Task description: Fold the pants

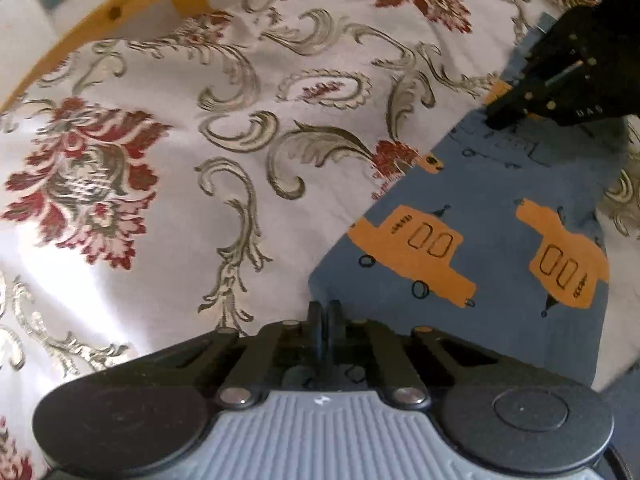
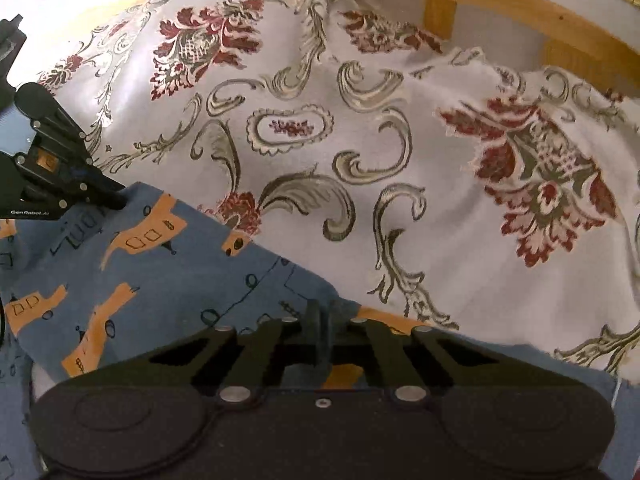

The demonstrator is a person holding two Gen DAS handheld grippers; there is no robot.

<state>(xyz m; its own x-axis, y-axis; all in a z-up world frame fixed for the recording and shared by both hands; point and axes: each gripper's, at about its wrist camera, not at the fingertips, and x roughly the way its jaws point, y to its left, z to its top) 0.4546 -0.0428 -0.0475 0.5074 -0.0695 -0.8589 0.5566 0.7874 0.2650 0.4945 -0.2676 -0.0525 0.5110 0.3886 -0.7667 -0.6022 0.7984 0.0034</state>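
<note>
1. Gripping noted: left gripper (image 1: 325, 312) fingers pressed together on pants (image 1: 492, 216) edge; right gripper (image 2: 320, 316) likewise pinching same edge.
2. Pants lie on floral bedspread (image 1: 168, 208), directly under both grippers; cloth runs between them, edge diagonal in both views. Both equally near.
3. Fabric: blue w/ orange car print, soft, mostly flat, minor wrinkles.

Left gripper (image 1: 325, 312): black linkage arms with silver rivets, 2 round black housings, ribbed grey centre plate bearing a small white mark. Right gripper (image 2: 320, 314): same black linkage, plain black plate, 1 centre screw. White "GenRobot.AI" lettering on the side.
</note>
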